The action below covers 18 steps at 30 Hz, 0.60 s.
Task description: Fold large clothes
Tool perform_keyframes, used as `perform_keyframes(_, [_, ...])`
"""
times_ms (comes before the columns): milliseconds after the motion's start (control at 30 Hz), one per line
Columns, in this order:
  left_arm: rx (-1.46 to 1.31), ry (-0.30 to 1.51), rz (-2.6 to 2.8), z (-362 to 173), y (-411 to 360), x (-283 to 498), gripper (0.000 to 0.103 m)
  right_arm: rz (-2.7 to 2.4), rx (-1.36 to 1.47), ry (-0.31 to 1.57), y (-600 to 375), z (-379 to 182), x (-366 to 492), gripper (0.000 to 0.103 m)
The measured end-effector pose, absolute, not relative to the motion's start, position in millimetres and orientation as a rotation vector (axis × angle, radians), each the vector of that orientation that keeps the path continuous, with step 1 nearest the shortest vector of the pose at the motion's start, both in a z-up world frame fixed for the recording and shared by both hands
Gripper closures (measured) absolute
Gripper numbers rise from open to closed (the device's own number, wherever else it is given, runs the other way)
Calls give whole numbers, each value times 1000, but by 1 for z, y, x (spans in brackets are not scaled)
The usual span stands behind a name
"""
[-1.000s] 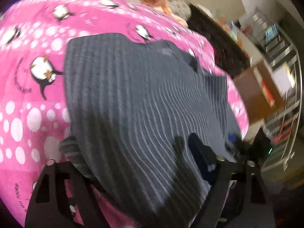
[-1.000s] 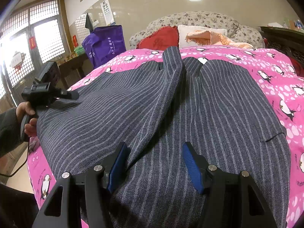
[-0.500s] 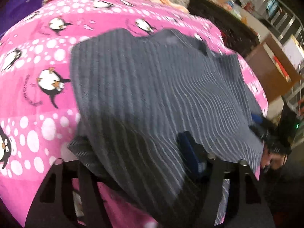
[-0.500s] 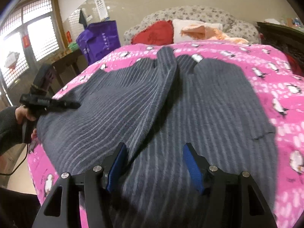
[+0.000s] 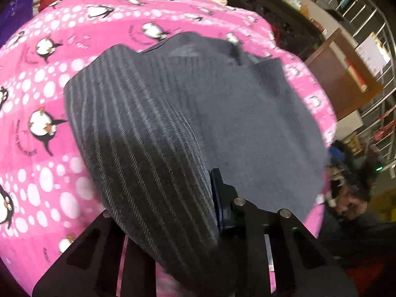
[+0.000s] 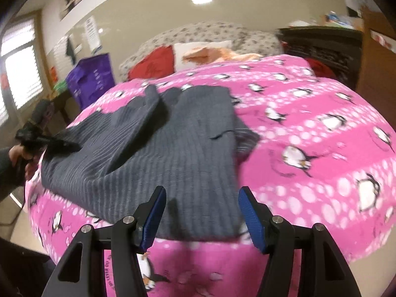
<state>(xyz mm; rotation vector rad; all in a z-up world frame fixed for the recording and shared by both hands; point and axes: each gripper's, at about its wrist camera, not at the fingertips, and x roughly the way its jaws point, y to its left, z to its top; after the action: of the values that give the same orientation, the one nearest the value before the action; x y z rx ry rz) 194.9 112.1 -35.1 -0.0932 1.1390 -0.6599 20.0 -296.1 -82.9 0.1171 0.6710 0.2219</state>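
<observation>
now, left gripper (image 5: 198, 210): clamped on the coat (image 6: 173, 148) edge, lifting it to fold.
right gripper (image 6: 200, 212): wide, empty, over the bed (image 6: 321, 148) edge.

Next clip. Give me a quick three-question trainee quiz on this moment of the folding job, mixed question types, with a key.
1. True or false: the right tongs are shut on the garment.
2. Multiple choice: what do the left tongs grip? A) the pink blanket B) a fold of the grey striped garment C) a red pillow
3. Fill in: the blanket's print shows white dots and ____.

Key: 1. False; the right jaws stand open, nothing between them. 2. B; striped cloth drapes over the left jaws and is pinched there. 3. Penguins.
</observation>
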Motion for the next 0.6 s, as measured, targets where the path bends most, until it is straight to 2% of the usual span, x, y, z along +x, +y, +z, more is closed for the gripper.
perform_keyframes(267, [-175, 1099, -885, 15, 24, 191, 82, 129, 227, 681, -333, -96, 16, 44])
perform_keyframes(500, [-337, 1154, -816, 17, -50, 230, 82, 129, 255, 673, -353, -101, 3, 44])
perform_keyframes(600, [-426, 1129, -736, 20, -65, 244, 89, 111, 285, 690, -367, -107, -5, 44])
